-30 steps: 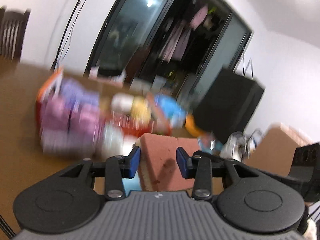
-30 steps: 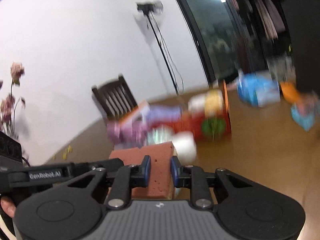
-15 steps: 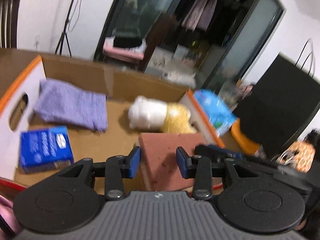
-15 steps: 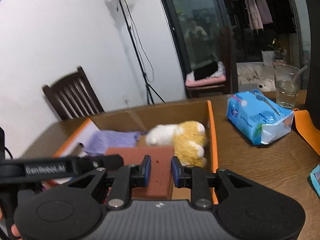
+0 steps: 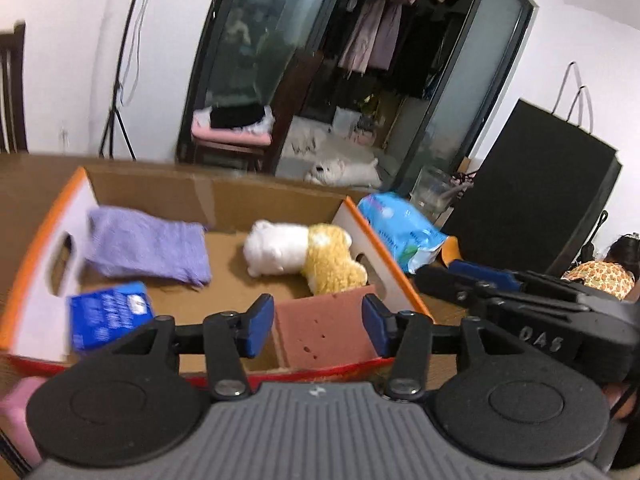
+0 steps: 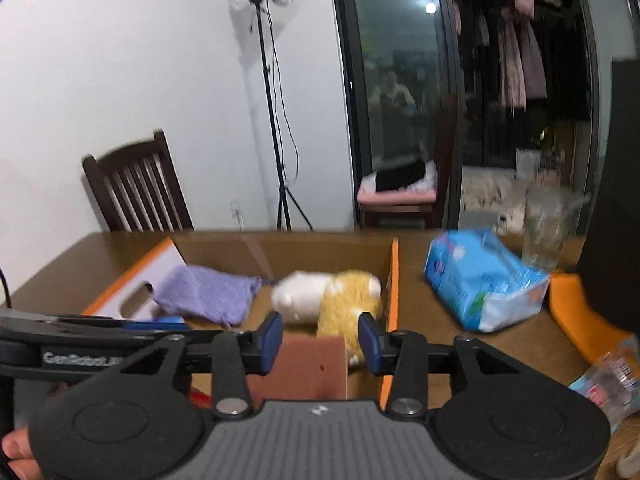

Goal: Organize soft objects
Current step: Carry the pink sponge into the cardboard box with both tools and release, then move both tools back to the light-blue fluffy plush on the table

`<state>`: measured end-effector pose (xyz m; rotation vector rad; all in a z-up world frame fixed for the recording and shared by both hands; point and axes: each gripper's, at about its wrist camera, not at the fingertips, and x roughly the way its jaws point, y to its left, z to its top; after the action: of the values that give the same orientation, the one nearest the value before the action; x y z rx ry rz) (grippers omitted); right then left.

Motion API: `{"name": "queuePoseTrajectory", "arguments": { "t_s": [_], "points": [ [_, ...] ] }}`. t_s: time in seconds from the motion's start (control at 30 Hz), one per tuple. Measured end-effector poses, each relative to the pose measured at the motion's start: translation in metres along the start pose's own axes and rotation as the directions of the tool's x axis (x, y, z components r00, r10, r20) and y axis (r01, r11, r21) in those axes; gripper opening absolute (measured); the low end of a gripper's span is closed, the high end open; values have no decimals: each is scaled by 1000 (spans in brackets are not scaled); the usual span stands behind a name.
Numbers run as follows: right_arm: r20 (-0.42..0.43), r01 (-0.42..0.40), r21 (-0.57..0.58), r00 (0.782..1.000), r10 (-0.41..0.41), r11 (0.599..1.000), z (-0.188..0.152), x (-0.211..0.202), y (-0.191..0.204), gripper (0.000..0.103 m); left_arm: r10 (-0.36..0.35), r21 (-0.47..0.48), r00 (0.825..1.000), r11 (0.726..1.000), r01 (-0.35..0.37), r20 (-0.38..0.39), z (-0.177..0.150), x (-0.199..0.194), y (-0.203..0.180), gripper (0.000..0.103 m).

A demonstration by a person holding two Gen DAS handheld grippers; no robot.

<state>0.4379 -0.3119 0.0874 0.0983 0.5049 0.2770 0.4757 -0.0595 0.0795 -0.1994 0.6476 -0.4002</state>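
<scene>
An open cardboard box (image 5: 224,200) with orange edges stands on the wooden table. Inside lie a purple cloth (image 5: 148,246), a white and yellow plush toy (image 5: 300,252), a blue packet (image 5: 108,314) and a reddish-brown sponge block (image 5: 324,330) in the near right corner. My left gripper (image 5: 318,326) is open above the sponge, jaws clear of its sides. My right gripper (image 6: 320,342) is open too, just over the sponge (image 6: 308,368). The plush (image 6: 332,296), cloth (image 6: 208,294) and box (image 6: 394,280) also show in the right wrist view.
A blue tissue pack (image 6: 480,284), a glass (image 6: 548,228) and an orange item (image 6: 584,320) lie right of the box. A pink object (image 5: 18,412) sits by the box's near left corner. A large black object (image 5: 532,208) stands at far right. A chair (image 6: 136,188) is behind the table.
The sponge went from held between both grippers over the table into the box's near right corner. Both grippers have opened and let it go.
</scene>
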Motion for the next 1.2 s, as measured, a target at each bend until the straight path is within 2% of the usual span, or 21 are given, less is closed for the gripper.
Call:
{"name": "queuePoseTrajectory", "arguments": {
  "t_s": [0.07,0.17,0.3,0.37,0.47,0.53,0.6,0.67,0.73,0.87,1.03,1.2],
  "points": [
    [28,-8,-3,1000,8,1000,2,-21,2,44,32,32,999,999,-33,38,-1,-25,-6,53],
    [73,-20,-16,997,22,1000,0,-55,6,50,83,111,990,989,-96,114,-12,-67,-18,65],
    [168,-23,-58,985,32,998,-19,-109,14,62,125,209,971,963,-168,202,-46,-121,-33,76],
    [202,-17,-77,979,32,997,-34,-131,17,63,141,217,961,957,-194,237,-68,-144,-37,80],
    [240,-12,-108,970,38,994,-59,-161,22,66,134,203,949,959,-197,287,-101,-176,-39,87],
    [263,-13,-132,964,47,991,-79,-178,27,72,150,194,936,956,-219,319,-123,-193,-41,91],
    [278,-10,-140,959,49,990,-96,-192,31,73,175,196,924,948,-252,341,-146,-206,-46,94],
    [283,-10,-129,958,47,992,-112,-203,34,74,189,209,918,939,-272,348,-165,-214,-51,95],
    [277,-24,-109,959,53,994,-132,-211,37,77,185,211,922,941,-266,339,-184,-221,-54,97],
    [248,-35,-76,967,52,997,-166,-220,41,79,167,188,944,956,-226,286,-213,-225,-50,98],
    [209,-49,-13,977,51,999,-203,-221,47,79,189,185,963,957,-225,191,-230,-214,-41,98],
    [186,-75,-11,980,76,997,-224,-222,58,79,205,172,965,958,-232,162,-227,-202,-40,98]
  ]
}}
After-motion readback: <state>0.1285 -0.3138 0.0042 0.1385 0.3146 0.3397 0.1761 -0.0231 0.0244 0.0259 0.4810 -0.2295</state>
